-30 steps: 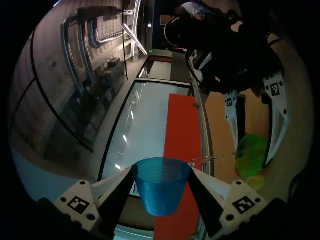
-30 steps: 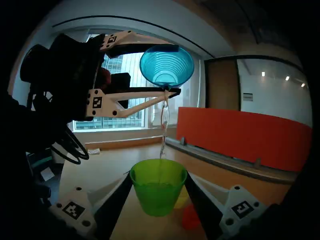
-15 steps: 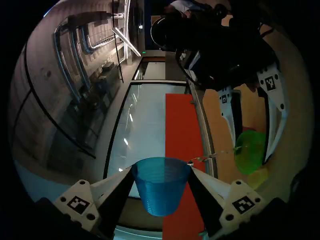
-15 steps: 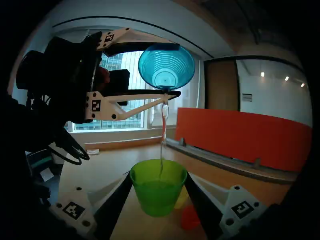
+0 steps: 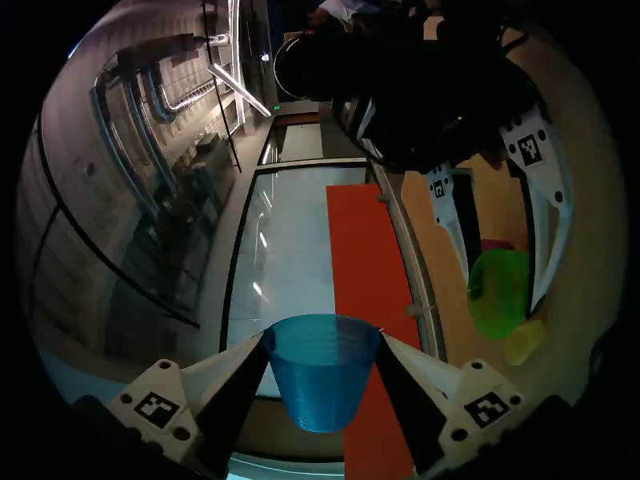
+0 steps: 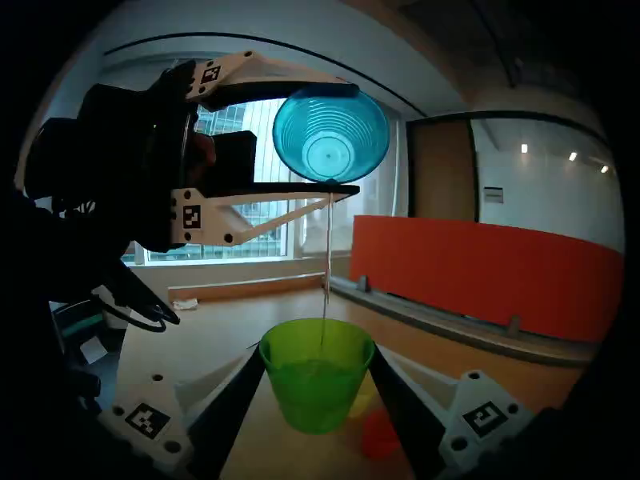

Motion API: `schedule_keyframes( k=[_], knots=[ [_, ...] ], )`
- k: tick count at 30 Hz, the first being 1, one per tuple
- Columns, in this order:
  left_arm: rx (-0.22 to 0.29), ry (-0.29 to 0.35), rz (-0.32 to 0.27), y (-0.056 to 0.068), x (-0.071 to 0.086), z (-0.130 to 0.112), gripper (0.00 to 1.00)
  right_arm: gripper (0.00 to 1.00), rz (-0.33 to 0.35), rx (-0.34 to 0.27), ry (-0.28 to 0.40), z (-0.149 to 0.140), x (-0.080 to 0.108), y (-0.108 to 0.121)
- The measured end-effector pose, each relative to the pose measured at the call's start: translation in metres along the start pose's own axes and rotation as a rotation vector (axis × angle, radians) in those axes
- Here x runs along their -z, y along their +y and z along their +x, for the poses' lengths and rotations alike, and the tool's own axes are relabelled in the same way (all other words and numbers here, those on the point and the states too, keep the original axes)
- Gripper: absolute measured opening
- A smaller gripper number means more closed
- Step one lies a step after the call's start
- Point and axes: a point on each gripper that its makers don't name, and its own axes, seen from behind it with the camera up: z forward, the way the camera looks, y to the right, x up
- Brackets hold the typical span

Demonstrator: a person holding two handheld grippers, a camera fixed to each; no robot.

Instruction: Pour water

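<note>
Blue cup (image 6: pixel 330 146): clamped between the left gripper's (image 5: pixel 322 346) fingers, directly above the green cup (image 6: pixel 318 374), so the thin stream (image 6: pixel 326 264) lands inside.
Blue cup axis: near-horizontal, mouth towards the right gripper (image 6: pixel 318 356), pouring lip lowest.
Green cup: upright, mouth up to catch, gripped on both sides by the right gripper; possibly lifted off the table (image 6: pixel 208 336).

An orange partition (image 6: pixel 496 272) stands behind the wooden table (image 6: pixel 208 336), beside a window (image 6: pixel 276 232).

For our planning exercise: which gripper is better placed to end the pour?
Left: the left gripper clamps the tipped blue cup above the green cup; the right gripper holds that upright.
</note>
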Motion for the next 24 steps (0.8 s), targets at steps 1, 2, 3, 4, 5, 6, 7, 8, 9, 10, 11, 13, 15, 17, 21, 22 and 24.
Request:
schedule_keyframes(
  k=[1,2,3,4,5,6,7,8,9,10,11,13,15,17,21,22,24],
  knots=[
    [0.0,0.001,0.0,0.0,0.0,0.001,0.88,0.92,0.0,0.0,0.0,0.0,0.0,0.0],
    [0.0,0.003,-0.001,0.0,0.0,0.001,0.88,0.92,-0.001,0.0,0.001,0.0,0.0,0.0],
    [0.0,0.004,0.0,0.001,0.0,0.002,0.88,0.92,-0.001,0.0,0.001,0.0,0.0,0.0],
    [0.0,0.004,0.0,0.001,0.0,0.002,0.88,0.92,-0.001,0.0,0.002,0.001,0.0,0.0],
    [0.0,0.005,0.001,0.001,0.0,0.003,0.88,0.92,-0.001,0.0,0.002,0.001,0.001,0.0],
    [0.0,0.005,0.001,0.001,0.0,0.003,0.88,0.92,-0.001,0.0,0.002,0.001,0.001,0.0],
    [0.0,0.005,0.001,0.001,0.0,0.003,0.88,0.92,-0.001,0.0,0.003,0.001,0.001,0.001],
    [0.0,0.006,0.001,0.001,0.0,0.003,0.88,0.92,-0.002,-0.001,0.003,0.001,0.0,0.001],
    [0.0,0.006,0.001,0.001,-0.001,0.003,0.88,0.92,-0.002,-0.001,0.003,0.001,0.0,0.001],
    [0.0,0.006,0.001,0.001,-0.001,0.002,0.88,0.92,-0.002,0.0,0.003,0.001,0.0,0.002],
    [0.0,0.006,0.001,0.001,-0.001,0.002,0.88,0.92,-0.003,0.0,0.004,0.001,0.0,0.002],
    [0.002,0.006,0.0,0.0,-0.002,0.001,0.88,0.92,-0.003,-0.001,0.004,0.001,0.0,0.002],
    [0.008,0.008,0.001,-0.001,-0.003,0.0,0.88,0.92,-0.003,-0.002,0.005,0.002,0.0,0.002],
    [0.022,0.01,0.007,-0.002,-0.004,-0.001,0.88,0.92,-0.004,-0.002,0.006,0.002,0.0,0.002],
    [0.096,0.008,0.007,-0.002,-0.006,-0.006,0.88,0.92,-0.006,-0.001,0.007,0.002,0.0,0.003],
    [0.12,0.008,0.007,-0.001,-0.006,-0.007,0.88,0.92,-0.008,0.0,0.008,0.003,0.0,0.003],
    [0.173,0.009,0.005,0.0,-0.008,-0.009,0.88,0.92,-0.01,0.0,0.011,0.003,0.0,0.004]
  ],
)
